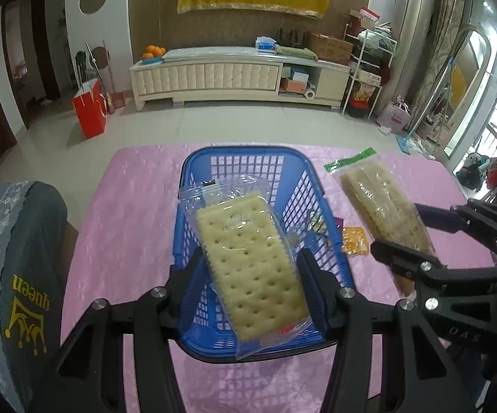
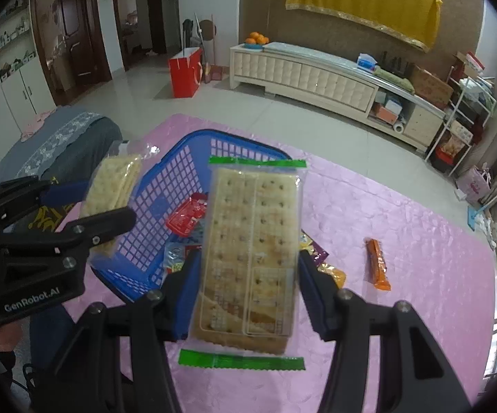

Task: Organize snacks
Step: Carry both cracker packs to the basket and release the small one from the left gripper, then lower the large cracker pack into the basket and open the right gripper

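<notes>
2 packs in the air at once, and that is where the trouble lies; the left gripper [image 1: 251, 285] is clamped on a clear cracker pack [image 1: 248, 261], held over the blue basket [image 1: 193, 158], while the right gripper [image 2: 248, 289] is clamped on a green-sealed pack [image 2: 251, 251], held above the pink cloth [image 2: 403, 213] just right of the basket's near corner; in the right view the basket [image 2: 193, 141] already holds a red packet [image 2: 184, 218] and a few small sweets.

Risk 1: crackers are brittle, and both sets of fingers squeeze across the width of the pack; a harder pinch, by my reading, would snap them inside the wrapper.

Risk 2: the wrappers are slick film; the clear pack hangs long past the left fingers, so a quick tilt could let it slide out and land on the rim instead of inside.

Risk 3: the 2 grippers sit close together near the basket's right edge; lowering both at once could knock them together, or shove the light basket across the cloth.

Still out on the cloth: an orange bar [image 2: 378, 265] well right, and a yellow packet [image 2: 332, 273] and a purple one [image 2: 319, 253] beside the basket; easy to brush aside on the way down.
</notes>
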Motion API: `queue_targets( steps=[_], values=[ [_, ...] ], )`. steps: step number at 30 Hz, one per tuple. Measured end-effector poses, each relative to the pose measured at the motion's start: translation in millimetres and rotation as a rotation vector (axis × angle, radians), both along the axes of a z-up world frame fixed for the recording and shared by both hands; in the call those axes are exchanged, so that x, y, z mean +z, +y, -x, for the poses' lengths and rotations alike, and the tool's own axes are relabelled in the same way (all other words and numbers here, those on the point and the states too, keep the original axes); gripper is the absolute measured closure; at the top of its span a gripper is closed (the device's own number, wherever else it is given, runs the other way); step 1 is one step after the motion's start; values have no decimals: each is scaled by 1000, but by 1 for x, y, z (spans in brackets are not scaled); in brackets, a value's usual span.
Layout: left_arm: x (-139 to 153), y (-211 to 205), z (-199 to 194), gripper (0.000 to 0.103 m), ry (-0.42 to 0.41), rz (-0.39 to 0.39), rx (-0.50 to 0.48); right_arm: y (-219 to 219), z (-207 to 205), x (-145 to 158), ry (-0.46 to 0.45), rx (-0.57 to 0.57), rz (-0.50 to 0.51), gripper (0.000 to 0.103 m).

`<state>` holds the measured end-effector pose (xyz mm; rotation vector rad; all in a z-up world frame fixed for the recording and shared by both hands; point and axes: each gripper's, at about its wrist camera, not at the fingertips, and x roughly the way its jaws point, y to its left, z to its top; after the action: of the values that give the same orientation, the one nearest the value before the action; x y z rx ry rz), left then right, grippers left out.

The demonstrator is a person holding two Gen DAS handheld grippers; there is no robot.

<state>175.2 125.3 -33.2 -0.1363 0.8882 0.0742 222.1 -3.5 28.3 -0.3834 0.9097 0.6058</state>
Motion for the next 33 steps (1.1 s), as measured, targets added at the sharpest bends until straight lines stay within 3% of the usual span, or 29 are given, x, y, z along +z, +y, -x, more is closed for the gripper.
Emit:
queue_targets(
  steps=[4,7,13,23,33],
  values=[
    [-15,12,-7,51,21,4,17,10,-1,-8,7,-1,28,44],
    [-23,19,-11,36,28,32,10,12,-1,-14,13,-13,46,44],
    [-21,21,-3,36,21,41,22,9,-2,-17,39,-33,44,44],
    [4,24,23,36,-29,18,33,14,13,4,30,1,-3,44],
    [14,44,47,36,-50,-28,65,53,23,10,25,80,-18,44]
  ],
)
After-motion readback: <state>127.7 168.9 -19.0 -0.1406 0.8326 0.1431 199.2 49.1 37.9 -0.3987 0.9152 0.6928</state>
